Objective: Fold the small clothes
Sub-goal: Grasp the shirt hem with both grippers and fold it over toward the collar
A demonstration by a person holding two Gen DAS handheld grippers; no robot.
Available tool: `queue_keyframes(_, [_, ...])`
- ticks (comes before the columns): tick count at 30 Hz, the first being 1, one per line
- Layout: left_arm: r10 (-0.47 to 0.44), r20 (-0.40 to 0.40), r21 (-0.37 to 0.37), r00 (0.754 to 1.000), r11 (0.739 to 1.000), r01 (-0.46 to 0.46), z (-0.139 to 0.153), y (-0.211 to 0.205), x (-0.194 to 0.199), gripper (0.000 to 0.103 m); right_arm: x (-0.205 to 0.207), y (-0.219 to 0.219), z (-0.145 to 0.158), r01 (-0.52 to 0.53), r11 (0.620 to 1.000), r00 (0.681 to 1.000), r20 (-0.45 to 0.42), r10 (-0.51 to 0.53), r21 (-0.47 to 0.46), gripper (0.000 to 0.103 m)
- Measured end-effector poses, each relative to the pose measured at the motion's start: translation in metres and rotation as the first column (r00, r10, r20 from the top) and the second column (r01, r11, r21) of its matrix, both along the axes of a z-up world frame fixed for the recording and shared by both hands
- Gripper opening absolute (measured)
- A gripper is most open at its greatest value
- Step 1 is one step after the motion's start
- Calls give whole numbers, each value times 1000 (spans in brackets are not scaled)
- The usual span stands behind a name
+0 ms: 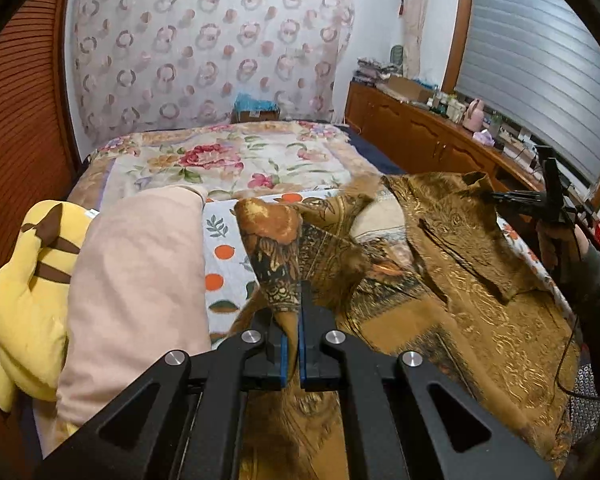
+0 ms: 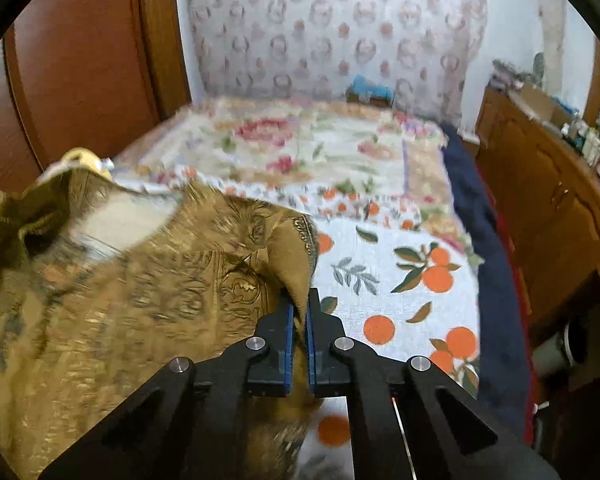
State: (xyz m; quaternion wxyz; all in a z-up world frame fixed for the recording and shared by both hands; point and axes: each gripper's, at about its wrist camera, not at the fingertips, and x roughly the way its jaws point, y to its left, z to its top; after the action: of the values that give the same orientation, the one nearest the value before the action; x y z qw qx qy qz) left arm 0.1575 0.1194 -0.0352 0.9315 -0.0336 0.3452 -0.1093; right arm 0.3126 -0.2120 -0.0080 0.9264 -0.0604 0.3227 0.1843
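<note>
garment (image 1: 440, 280): 1 | tools: 2 | plush toy (image 1: 28, 292): 1 | pillow (image 1: 140, 280): 1

Place: a bedroom in a home | a bed (image 1: 236, 160) is seen under floral covers | a patterned curtain (image 1: 204, 40) is hung behind it | a yellow plush toy (image 1: 24, 300) is propped beside a pink pillow (image 1: 140, 280) | a cluttered wooden sideboard (image 1: 420, 132) is set along the window wall.

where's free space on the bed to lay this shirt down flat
Free: the orange-print sheet right of the brown shirt, up to the navy bed edge, and the floral blanket beyond toward the curtain. Crowded: the left side, with the pink pillow and yellow plush.
</note>
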Motion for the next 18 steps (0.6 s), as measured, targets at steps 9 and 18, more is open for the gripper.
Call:
queue_keyframes(9, [40,52,-16,998,999,-39,5,9,-67,4,-116,-23,17,4,997,990,137,-14,77,4])
queue_keyframes(18, [96,102,-52,990,994,-91,7,25,-137,4,-228,-51,-1,-6,993,988,157,-13,121,3])
